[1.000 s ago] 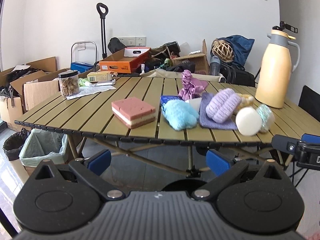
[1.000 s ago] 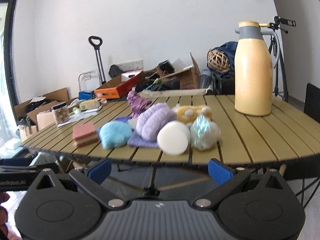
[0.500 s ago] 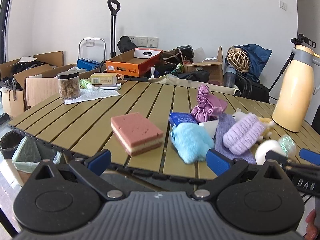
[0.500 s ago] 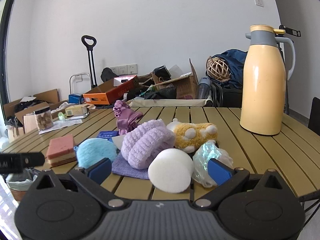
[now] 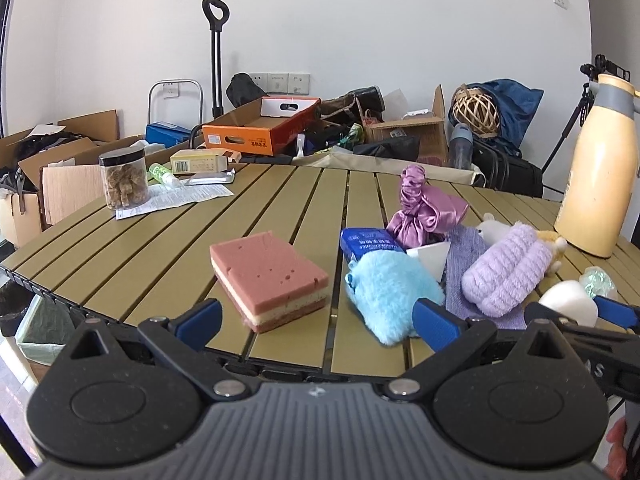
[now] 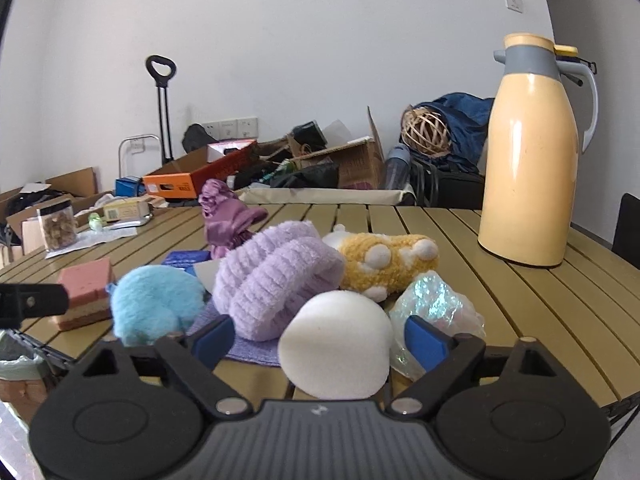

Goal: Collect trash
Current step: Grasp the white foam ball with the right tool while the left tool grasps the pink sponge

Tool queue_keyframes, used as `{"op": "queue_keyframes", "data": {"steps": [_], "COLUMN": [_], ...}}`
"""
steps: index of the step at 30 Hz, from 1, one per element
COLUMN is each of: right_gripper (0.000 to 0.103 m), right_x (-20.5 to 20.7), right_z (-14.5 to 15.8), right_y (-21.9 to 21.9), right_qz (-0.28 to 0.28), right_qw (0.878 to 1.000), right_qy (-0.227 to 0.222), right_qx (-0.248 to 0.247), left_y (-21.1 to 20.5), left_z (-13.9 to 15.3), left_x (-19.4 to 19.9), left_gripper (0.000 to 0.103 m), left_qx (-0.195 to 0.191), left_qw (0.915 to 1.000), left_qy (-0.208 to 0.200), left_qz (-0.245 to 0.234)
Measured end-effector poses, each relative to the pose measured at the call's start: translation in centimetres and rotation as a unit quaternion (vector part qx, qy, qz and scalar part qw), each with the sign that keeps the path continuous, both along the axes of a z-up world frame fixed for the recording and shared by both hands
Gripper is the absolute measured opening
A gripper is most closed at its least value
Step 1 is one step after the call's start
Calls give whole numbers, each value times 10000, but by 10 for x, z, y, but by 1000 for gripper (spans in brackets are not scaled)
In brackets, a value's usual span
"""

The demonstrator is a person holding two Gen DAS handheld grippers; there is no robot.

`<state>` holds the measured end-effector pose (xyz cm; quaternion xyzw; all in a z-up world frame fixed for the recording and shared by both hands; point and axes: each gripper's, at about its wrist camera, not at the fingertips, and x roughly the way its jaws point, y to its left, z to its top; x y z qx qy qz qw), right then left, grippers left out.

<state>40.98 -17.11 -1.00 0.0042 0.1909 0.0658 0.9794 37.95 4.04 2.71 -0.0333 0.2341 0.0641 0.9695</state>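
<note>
Right gripper (image 6: 318,338) sat at the table's (image 6: 520,304) near edge, jaws just been closing, white foam (image 6: 336,354) between the blue pads but not visibly squeezed; crinkled wrapper (image 6: 436,300) just right of it. Left gripper (image 5: 316,320) had jaws wide and empty, sponge (image 5: 268,276) between them near the front edge.

White foam puck (image 6: 336,354), crinkled iridescent wrapper (image 6: 438,304) touching, table edge (image 6: 560,384)
</note>
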Motion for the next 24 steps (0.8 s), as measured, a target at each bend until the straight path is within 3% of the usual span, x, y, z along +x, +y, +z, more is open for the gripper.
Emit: {"op": "queue_keyframes", "data": {"steps": [4, 7, 16, 24], "right_gripper": [76, 57, 56, 56], "right_x": [9, 12, 8, -7], "right_z": [-6, -8, -3, 17], "right_y": [5, 6, 2, -12], "right_qz": [-114, -206, -243, -209], "right_qw": [9999, 9997, 9996, 9972], "right_qy": [103, 98, -71, -528], "right_qx": [-76, -131, 89, 493], "left_y": [1, 3, 8, 13], "left_z": [-2, -3, -6, -2], "left_x": [-1, 0, 2, 17], "left_gripper": [103, 103, 103, 103], "left_qx": [25, 18, 5, -44], "left_qw": [10000, 10000, 9998, 9991], "left_qy": [27, 53, 123, 141], "left_qz": [12, 34, 148, 388]}}
